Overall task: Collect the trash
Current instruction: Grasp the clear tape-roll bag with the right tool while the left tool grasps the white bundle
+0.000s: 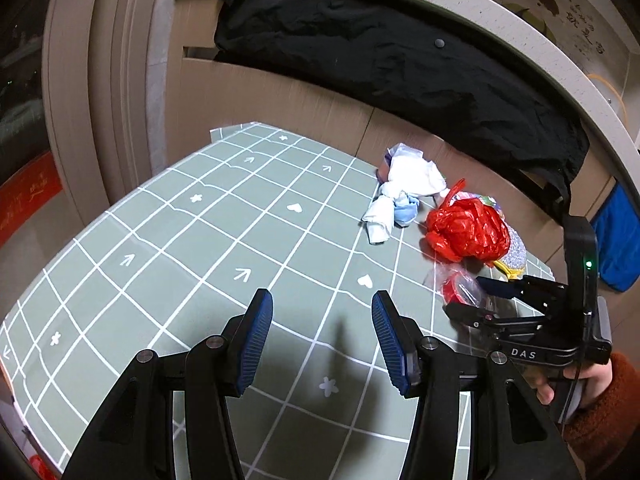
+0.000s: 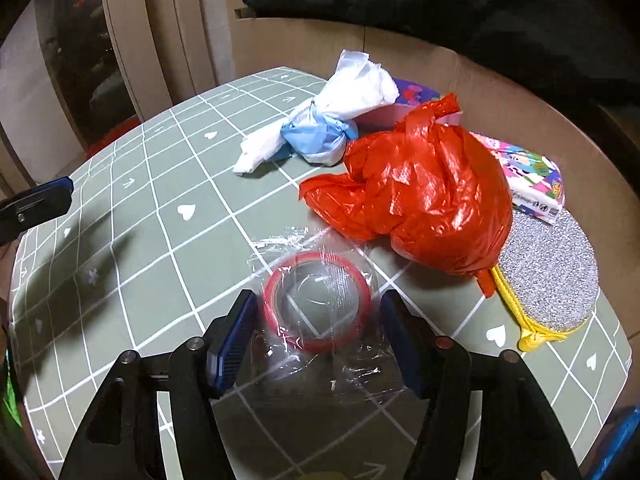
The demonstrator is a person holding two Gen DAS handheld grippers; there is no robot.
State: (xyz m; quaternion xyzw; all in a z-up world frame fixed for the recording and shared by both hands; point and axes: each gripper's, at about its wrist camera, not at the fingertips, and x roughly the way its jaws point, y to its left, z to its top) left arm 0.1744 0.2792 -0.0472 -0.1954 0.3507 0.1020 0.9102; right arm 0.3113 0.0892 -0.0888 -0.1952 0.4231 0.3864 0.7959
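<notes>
A red tape roll in clear plastic wrap [image 2: 318, 304] lies on the green grid tablecloth [image 2: 160, 248], between the open fingers of my right gripper [image 2: 318, 340], which straddles it without closing. A crumpled red plastic bag [image 2: 424, 196] sits just behind it. A white and blue knotted plastic bag [image 2: 320, 128] lies further back. My left gripper [image 1: 322, 340] is open and empty over bare cloth. In the left wrist view the right gripper [image 1: 480, 300] is at the right by the wrapped roll [image 1: 462, 290], with the red bag [image 1: 468, 232] and white bag [image 1: 400, 188] beyond.
A silver and yellow scrubbing pad [image 2: 548, 276] and a colourful tissue pack [image 2: 528, 176] lie right of the red bag. A cardboard wall [image 2: 500, 80] with a black garment [image 1: 400, 60] draped above it bounds the table's far side. The table edge runs along the left [image 1: 60, 260].
</notes>
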